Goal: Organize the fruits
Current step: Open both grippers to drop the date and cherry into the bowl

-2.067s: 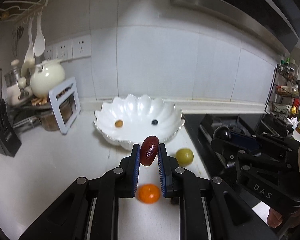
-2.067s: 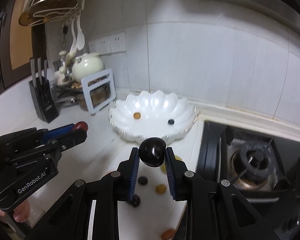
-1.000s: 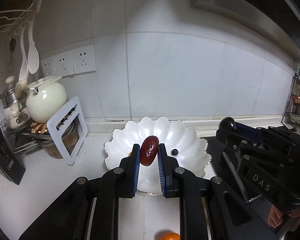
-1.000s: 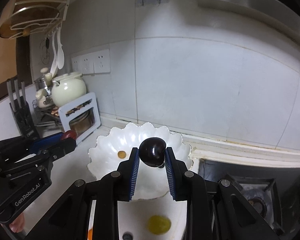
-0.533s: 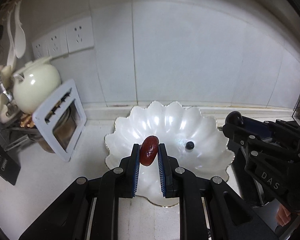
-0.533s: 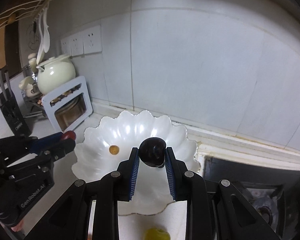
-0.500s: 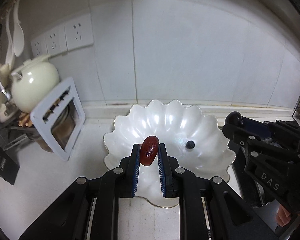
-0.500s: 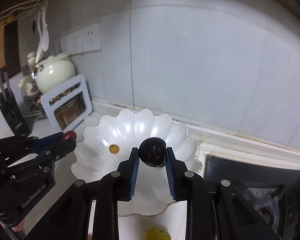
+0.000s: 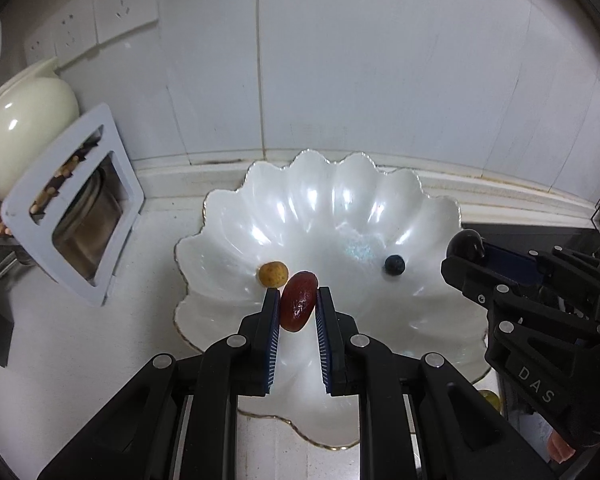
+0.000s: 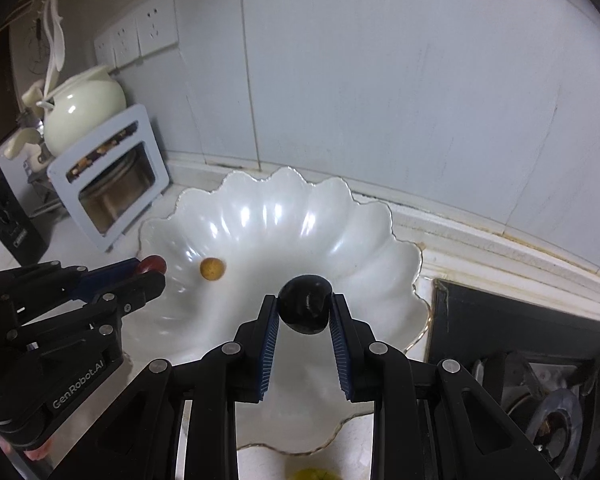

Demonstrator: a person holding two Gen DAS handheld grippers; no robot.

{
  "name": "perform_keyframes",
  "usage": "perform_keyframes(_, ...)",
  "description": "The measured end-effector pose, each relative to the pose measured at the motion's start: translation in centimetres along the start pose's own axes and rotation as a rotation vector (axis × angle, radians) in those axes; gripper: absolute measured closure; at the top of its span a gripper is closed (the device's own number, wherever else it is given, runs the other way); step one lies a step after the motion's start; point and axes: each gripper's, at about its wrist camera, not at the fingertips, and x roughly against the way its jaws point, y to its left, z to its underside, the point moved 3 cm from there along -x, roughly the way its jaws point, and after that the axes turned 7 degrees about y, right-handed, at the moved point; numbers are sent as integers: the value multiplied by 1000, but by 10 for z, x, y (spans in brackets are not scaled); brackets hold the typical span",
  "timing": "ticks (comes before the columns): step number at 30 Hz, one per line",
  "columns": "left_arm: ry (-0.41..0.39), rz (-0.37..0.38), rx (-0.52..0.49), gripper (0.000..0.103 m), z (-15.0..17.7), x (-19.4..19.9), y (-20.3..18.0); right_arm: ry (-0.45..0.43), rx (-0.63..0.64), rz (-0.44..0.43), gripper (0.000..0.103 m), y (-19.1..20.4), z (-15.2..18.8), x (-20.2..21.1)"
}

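Above a white scalloped bowl (image 9: 428, 216), the left gripper (image 9: 298, 300) pinches a red oval fruit (image 9: 297, 306). The right gripper (image 10: 305, 307) clamps a dark round fruit (image 10: 306, 304). A small yellow fruit (image 9: 273, 273) and a blueberry (image 9: 394, 265) lie inside.

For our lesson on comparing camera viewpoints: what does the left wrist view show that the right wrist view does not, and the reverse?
Only the left wrist view shows the blueberry lying in the bowl; in the right wrist view the held fruit may hide it. Only the right wrist view shows the stove burner and the hanging ladles. Both show the scalloped white bowl, the small yellow fruit in it, the cream teapot, the left hand-held gripper shut on a red fruit, and the right hand-held gripper shut on a dark fruit.
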Motion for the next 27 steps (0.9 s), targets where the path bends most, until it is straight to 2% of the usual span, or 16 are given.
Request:
perform_keyframes(7,42,3,4,83,0,-13,4,51,-14,-13,75,-4,1,-16)
perform_keyframes(8,46,4,3,81,-1,-15,4,54,-14,-13,75,-4,2,-17)
perform_keyframes(10,50,5,0,67,-1,-16,3,64,-13,-10,75,-4,2,-19)
perform_keyframes(11,45,3,-1,59,-1,-15,3,68,-11,-11,72,-3,2,-20)
perform_keyframes(13,36,-5,1,55,-2,-13,3,70,-13,-6,61,-4,4,-20)
perform_keyframes(14,36,-12,2,52,-2,-12,4,62,-18,-4,56,-5,4,-18)
perform_keyframes(21,2,-49,10,42,1,7,7,6,-43,23,56,-12,6,1)
perform_keyframes(27,-39,-85,4,40,5,37,5,-64,-43,49,56,-11,9,31)
